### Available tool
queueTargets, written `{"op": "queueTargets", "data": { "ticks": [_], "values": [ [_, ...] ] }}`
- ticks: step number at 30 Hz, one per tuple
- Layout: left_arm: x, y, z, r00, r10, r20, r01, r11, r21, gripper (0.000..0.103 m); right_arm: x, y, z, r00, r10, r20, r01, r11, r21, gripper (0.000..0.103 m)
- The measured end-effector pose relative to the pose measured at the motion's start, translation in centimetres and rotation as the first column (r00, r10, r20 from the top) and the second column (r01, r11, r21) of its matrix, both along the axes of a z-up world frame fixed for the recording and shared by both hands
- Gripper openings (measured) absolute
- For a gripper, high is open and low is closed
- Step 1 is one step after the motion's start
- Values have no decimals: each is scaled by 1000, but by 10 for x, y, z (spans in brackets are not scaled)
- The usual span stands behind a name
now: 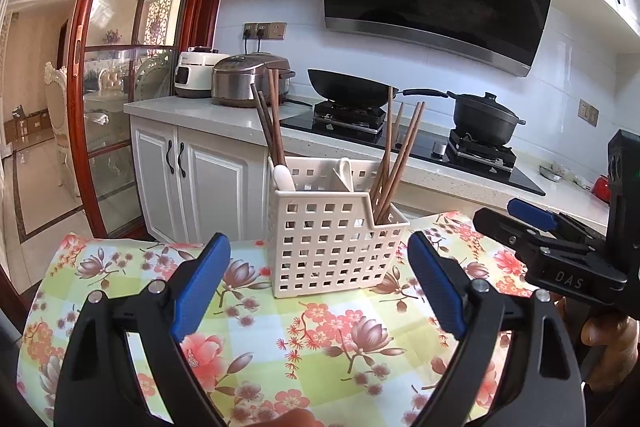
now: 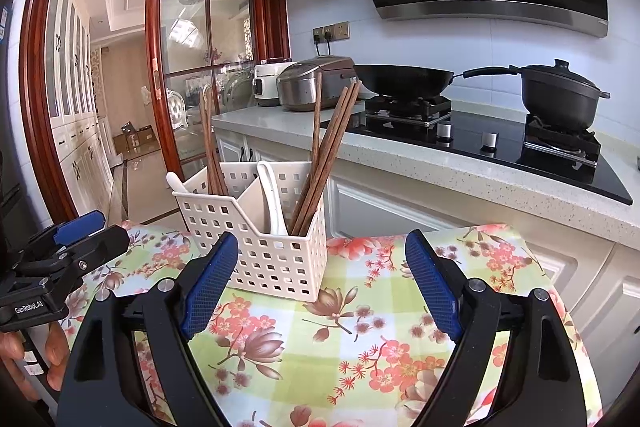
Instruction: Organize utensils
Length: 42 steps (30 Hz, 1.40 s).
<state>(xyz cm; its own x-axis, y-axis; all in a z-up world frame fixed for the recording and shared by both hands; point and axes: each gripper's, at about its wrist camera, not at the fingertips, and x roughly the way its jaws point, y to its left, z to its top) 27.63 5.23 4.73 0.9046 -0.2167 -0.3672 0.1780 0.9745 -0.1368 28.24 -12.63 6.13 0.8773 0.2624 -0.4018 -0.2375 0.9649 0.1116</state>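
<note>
A white perforated utensil caddy (image 1: 332,247) (image 2: 272,255) stands on the floral tablecloth (image 1: 304,339). Brown chopsticks lean in its left compartment (image 1: 272,123) and its right compartment (image 1: 396,155) (image 2: 328,147). White spoons (image 1: 282,177) (image 2: 272,195) rest in the left and middle sections. My left gripper (image 1: 319,247) is open, its blue pads (image 1: 200,291) standing wide before the caddy and touching nothing. My right gripper (image 2: 322,245) is open too, just in front of the caddy. Each gripper shows in the other's view: the right (image 1: 516,217) and the left (image 2: 80,227).
Behind the table runs a white counter (image 1: 208,111) with two rice cookers (image 1: 248,79), a black wok (image 1: 352,87) and a lidded pot (image 1: 484,119) on a gas hob. A wood-framed glass door (image 1: 120,107) is at the left. Hands (image 2: 24,355) grip the handles.
</note>
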Motion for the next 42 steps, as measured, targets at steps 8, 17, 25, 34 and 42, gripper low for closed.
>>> {"op": "queueTargets", "data": {
  "ticks": [8,17,25,34,42],
  "values": [
    [-1,-1,2,1000,-2,5,2,1000,-1,87,-1,0,0,1000,0,3,0,1000,-1,82],
    [-2,-2,3,1000,-7,7,7,1000,2,87,-1,0,-1,1000,1,2,-1,1000,0,82],
    [-2,-3,5,1000,-7,10,7,1000,2,87,-1,0,-1,1000,0,2,0,1000,1,83],
    [-3,-3,6,1000,-12,16,12,1000,3,87,-1,1,-1,1000,-1,3,1,1000,1,83],
    [-2,-4,6,1000,-13,19,13,1000,3,88,-1,0,-1,1000,-1,3,1,1000,2,83]
  ]
}}
